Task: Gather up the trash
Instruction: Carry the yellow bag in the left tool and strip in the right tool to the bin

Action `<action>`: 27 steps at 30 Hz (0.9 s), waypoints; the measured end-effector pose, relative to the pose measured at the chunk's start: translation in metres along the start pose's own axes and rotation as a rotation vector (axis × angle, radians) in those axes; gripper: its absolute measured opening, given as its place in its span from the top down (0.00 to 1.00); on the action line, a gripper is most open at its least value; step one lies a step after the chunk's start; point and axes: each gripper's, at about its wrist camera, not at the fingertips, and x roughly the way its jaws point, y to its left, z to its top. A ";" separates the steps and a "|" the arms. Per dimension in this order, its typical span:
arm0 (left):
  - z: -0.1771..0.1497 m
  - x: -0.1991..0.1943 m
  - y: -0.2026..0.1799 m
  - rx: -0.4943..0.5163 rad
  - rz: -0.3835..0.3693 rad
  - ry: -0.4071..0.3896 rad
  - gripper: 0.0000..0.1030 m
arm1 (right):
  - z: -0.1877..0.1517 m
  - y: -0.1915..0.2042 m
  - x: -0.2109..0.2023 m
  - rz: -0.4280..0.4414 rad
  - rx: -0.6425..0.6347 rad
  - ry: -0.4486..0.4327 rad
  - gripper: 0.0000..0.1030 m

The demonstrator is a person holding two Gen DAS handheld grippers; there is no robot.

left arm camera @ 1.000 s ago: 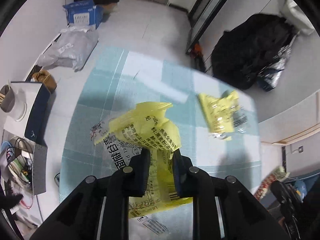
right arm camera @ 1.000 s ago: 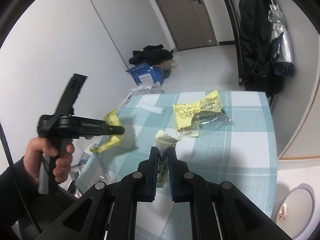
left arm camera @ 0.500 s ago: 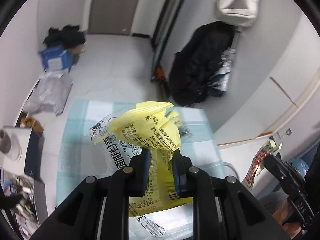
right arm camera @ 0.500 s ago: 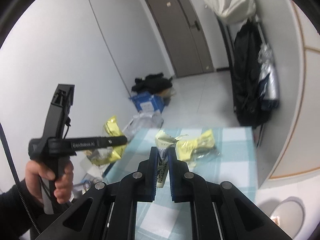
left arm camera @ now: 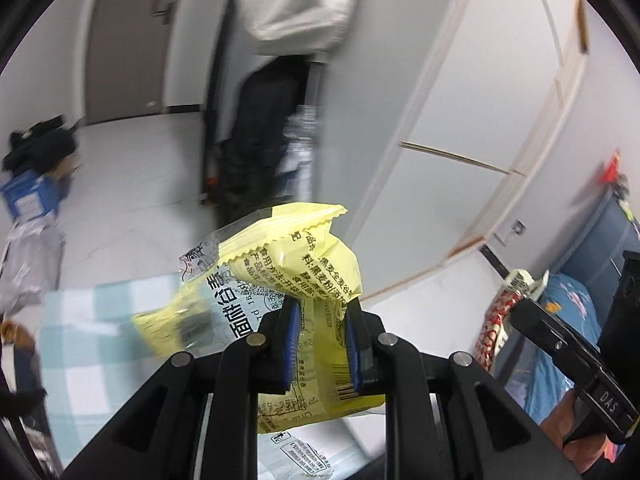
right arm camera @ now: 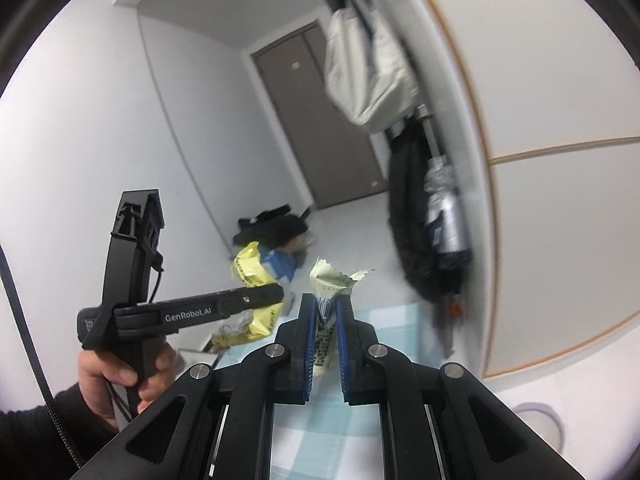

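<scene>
My left gripper (left arm camera: 322,312) is shut on a crumpled yellow snack wrapper (left arm camera: 296,264) with printed text, held high above the checked table (left arm camera: 80,344). In the right wrist view the left gripper (right arm camera: 276,294) shows at the left with the same yellow wrapper (right arm camera: 252,276) in it. My right gripper (right arm camera: 325,312) is shut on a small pale wrapper with a barcode (right arm camera: 330,292), raised over the table (right arm camera: 384,316). In the left wrist view the right gripper's tip and its small wrapper (left arm camera: 520,282) show at the right.
A door (right arm camera: 328,120), a hanging white bag (right arm camera: 368,64) and a black coat (right arm camera: 420,216) stand ahead. A blue box (left arm camera: 28,200) and black clothes (left arm camera: 40,148) lie on the floor. A round white object (right arm camera: 536,416) lies low at the right.
Both grippers have lifted and tilted upward with their wrappers; the table has dropped low in both views. The second yellow wrapper on the table has gone out of sight.
</scene>
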 end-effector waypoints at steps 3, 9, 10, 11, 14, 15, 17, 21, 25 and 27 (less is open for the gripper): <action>0.005 0.017 -0.030 0.091 -0.005 0.025 0.85 | 0.008 -0.022 -0.018 -0.027 0.031 -0.018 0.91; 0.014 0.058 -0.073 0.188 -0.078 0.088 0.85 | 0.008 -0.071 -0.042 -0.122 0.106 -0.039 0.91; 0.015 0.064 -0.080 0.199 -0.086 0.097 0.85 | 0.006 -0.080 -0.046 -0.141 0.119 -0.041 0.91; 0.016 0.073 -0.087 0.213 -0.099 0.110 0.85 | 0.004 -0.089 -0.050 -0.156 0.133 -0.043 0.91; 0.014 0.093 -0.103 0.247 -0.132 0.138 0.85 | -0.006 -0.118 -0.058 -0.201 0.183 -0.037 0.91; 0.013 0.100 -0.109 0.262 -0.130 0.143 0.85 | -0.011 -0.128 -0.059 -0.213 0.202 -0.027 0.91; 0.012 0.117 -0.117 0.271 -0.125 0.156 0.85 | -0.021 -0.145 -0.060 -0.233 0.228 -0.008 0.91; 0.003 0.151 -0.125 0.263 -0.156 0.216 0.85 | -0.047 -0.179 -0.056 -0.272 0.291 0.038 0.91; -0.010 0.184 -0.128 0.250 -0.178 0.295 0.85 | -0.074 -0.205 -0.051 -0.306 0.342 0.079 0.91; -0.017 0.201 -0.135 0.243 -0.190 0.336 0.85 | -0.088 -0.223 -0.048 -0.324 0.374 0.104 0.91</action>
